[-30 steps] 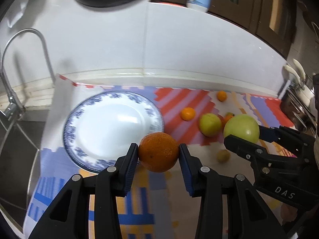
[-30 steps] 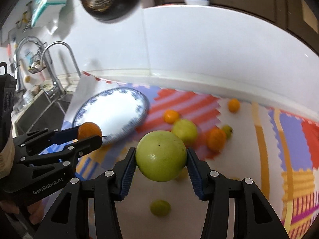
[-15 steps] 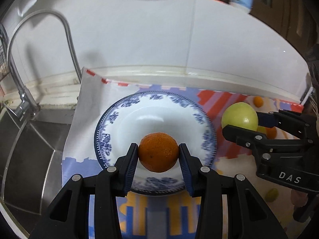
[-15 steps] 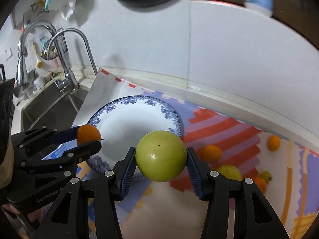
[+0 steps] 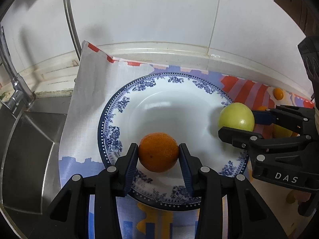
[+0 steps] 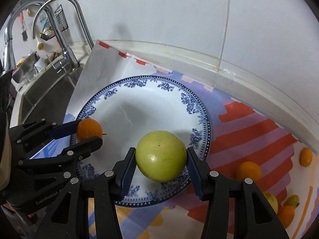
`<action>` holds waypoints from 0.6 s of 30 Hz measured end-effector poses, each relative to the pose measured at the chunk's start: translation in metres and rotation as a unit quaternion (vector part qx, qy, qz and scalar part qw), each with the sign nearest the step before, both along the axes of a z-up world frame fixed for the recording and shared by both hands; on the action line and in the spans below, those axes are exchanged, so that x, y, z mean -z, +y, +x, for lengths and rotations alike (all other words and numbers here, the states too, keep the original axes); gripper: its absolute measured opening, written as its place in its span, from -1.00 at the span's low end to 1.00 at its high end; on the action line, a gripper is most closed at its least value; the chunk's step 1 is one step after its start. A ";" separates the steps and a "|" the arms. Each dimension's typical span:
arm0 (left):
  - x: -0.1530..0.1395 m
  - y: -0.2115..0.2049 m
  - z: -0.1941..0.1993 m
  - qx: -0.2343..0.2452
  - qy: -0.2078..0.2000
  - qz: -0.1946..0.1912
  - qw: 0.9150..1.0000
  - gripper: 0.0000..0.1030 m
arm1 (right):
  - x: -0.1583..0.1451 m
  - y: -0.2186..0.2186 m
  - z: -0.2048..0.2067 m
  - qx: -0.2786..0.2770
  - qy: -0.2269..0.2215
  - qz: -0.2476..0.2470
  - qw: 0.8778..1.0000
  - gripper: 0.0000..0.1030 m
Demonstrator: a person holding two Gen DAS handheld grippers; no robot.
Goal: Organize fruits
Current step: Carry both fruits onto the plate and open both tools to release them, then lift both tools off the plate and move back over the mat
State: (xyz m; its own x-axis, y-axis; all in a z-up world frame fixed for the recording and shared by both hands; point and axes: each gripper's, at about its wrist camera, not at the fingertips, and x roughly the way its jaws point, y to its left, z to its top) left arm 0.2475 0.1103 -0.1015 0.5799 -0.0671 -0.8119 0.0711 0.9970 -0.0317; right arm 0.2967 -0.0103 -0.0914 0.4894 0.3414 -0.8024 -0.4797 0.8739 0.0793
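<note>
My left gripper (image 5: 159, 152) is shut on an orange (image 5: 158, 151) and holds it over the near left part of a blue-rimmed white plate (image 5: 171, 109). My right gripper (image 6: 161, 156) is shut on a green apple (image 6: 161, 155) over the plate's (image 6: 127, 107) near right rim. In the left wrist view the apple (image 5: 236, 119) and right gripper (image 5: 247, 122) enter from the right. In the right wrist view the orange (image 6: 89, 127) and left gripper (image 6: 87, 130) enter from the left. The plate holds no fruit.
The plate lies on a colourful patterned mat (image 6: 249, 123) by a white wall. Several small oranges (image 6: 248, 170) and green fruits (image 6: 292, 200) lie on the mat to the right. A steel sink (image 5: 26, 143) and tap (image 5: 69, 20) are on the left.
Both grippers have moved left and forward with their fruit, from the loose fruits on the mat to over the plate, and come lower and closer to it.
</note>
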 end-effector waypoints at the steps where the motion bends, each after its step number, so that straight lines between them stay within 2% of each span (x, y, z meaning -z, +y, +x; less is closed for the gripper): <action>1: 0.002 0.000 0.001 0.001 0.002 0.000 1.000 -0.21 | 0.002 0.000 0.002 0.000 0.002 -0.001 1.000 -0.02; 13: 0.004 0.001 0.000 -0.003 0.003 0.000 1.000 -0.20 | 0.008 0.004 0.005 0.002 0.012 0.000 1.000 -0.01; 18: -0.012 0.000 -0.013 -0.011 -0.017 0.003 1.000 -0.10 | -0.002 0.001 -0.006 0.001 -0.009 0.005 1.000 0.01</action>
